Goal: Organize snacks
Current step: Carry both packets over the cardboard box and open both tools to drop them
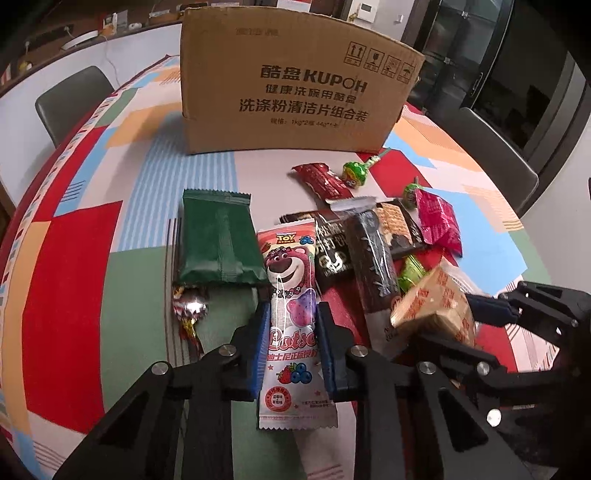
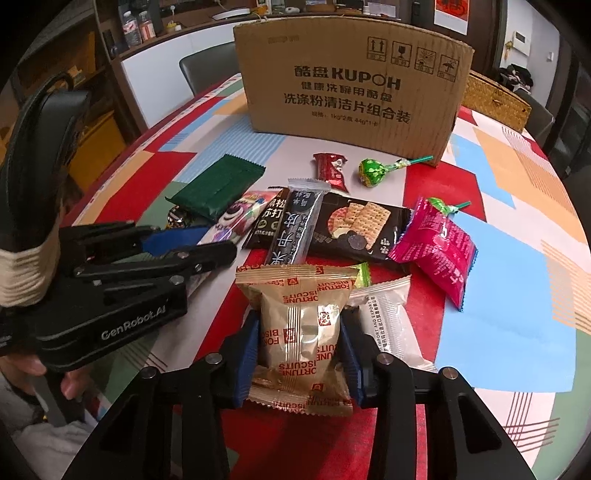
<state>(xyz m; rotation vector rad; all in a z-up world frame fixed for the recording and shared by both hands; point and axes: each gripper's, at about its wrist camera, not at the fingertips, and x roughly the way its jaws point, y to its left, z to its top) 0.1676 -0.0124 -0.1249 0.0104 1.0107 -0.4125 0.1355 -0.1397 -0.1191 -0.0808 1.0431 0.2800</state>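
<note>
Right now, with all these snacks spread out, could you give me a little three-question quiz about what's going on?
1. True or false: the left gripper is closed on the Lotso packet.
2. What does the right gripper hold? A) the green packet B) the Fortune Biscuits packet C) a lollipop
3. Fill in: behind the snacks stands a cardboard ____.

Key: 1 true; 2 B; 3 box.

Round table (image 1: 92,229) under patchwork cloth (red, blue, green); grey chairs (image 1: 70,99) around; dark glass cabinet (image 1: 480,55); cluttered shelves (image 2: 122,29) behind.
</note>
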